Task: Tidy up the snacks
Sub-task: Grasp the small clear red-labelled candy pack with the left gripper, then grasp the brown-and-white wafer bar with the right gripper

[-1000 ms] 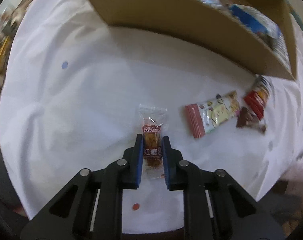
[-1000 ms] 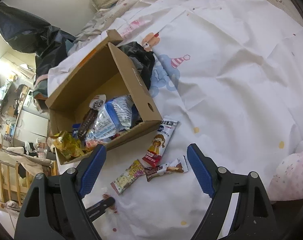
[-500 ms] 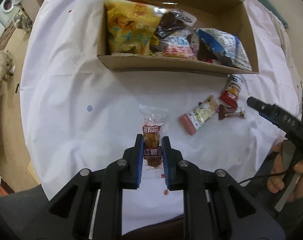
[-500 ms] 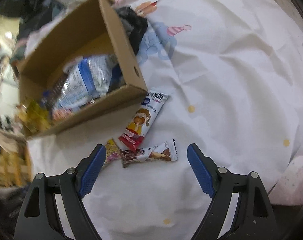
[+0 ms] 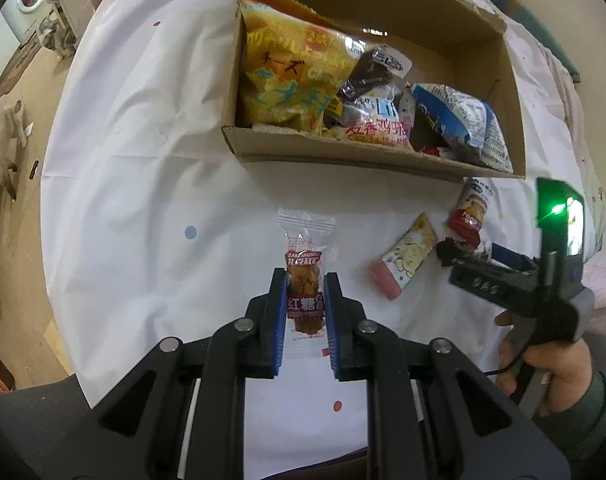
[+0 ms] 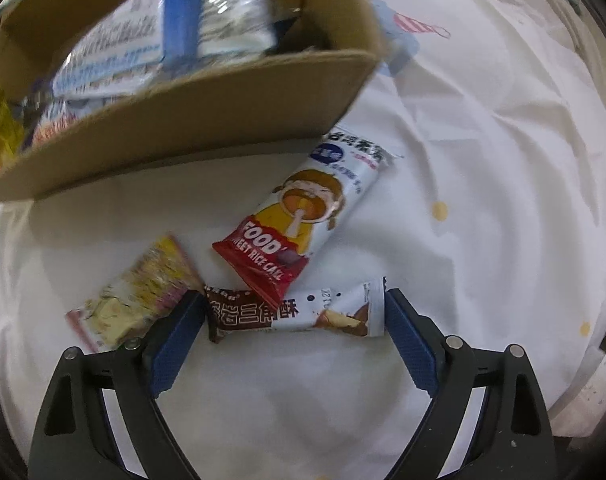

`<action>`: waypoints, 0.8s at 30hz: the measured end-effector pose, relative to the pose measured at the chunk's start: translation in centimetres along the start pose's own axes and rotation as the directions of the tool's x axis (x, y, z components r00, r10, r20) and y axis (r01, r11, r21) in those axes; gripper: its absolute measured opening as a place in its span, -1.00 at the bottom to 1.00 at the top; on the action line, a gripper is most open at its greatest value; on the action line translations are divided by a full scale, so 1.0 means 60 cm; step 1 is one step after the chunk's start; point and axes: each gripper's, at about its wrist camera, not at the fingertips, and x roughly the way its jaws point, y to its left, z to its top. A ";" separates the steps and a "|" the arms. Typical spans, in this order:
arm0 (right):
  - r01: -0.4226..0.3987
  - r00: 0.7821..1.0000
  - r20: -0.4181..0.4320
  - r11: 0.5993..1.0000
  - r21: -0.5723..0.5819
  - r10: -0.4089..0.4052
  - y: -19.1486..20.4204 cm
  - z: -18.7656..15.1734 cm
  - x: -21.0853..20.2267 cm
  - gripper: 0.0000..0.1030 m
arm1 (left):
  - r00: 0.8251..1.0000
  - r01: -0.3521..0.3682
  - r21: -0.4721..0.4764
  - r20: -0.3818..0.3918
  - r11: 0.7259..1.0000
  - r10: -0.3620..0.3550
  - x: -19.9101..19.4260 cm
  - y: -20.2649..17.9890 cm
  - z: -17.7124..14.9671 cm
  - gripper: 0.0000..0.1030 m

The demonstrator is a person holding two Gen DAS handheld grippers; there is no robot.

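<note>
White sheet [image 5: 151, 168], left gripper [image 5: 305, 312] clamping candy [image 5: 305, 280], seemingly lifted.

White sheet [image 5: 143, 160] with small coloured dots and cartoon prints covers the bed. Open cardboard box [image 5: 367, 152] sits on it, ahead of my left tongs, full of snack bags. Between my wide right tongs' tips lies a chocolate triangle-crisp bar [image 6: 295, 314], crosswise, flat on the sheet. Red-and-white sweet rice cake packet [image 6: 303, 220] lies just ahead, its red end overlapping that bar, its far end by the box wall. Yellow-pink cartoon wafer packet [image 6: 139, 296] lies beside my right tongs' left tip; blurred.
</note>
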 end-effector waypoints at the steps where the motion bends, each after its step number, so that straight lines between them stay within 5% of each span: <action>1: 0.005 1.000 0.001 1.000 -0.004 -0.005 0.001 -0.001 0.000 0.79 | 1.000 0.001 -0.001 0.005 1.000 -0.001 -0.002 0.001 0.000 -0.72; 4: 0.009 1.000 0.001 1.000 -0.016 -0.009 0.002 -0.006 -0.002 0.77 | 1.000 0.002 -0.006 0.006 1.000 -0.002 -0.007 0.006 0.000 -0.72; 9: -0.002 1.000 0.004 0.999 -0.043 0.002 0.009 -0.016 -0.010 0.46 | 1.000 -0.008 -0.011 -0.003 1.000 0.008 0.000 0.005 -0.001 -0.72; 16: -0.042 0.999 -0.007 0.998 -0.047 0.042 0.003 -0.051 -0.032 0.37 | 0.999 -0.030 -0.004 0.036 1.000 0.030 -0.008 -0.001 0.003 -0.72; 24: -0.191 0.981 -0.028 0.980 -0.049 0.190 0.029 -0.115 -0.099 0.37 | 0.996 -0.058 0.000 0.064 0.998 0.058 -0.019 0.014 -0.006 -0.71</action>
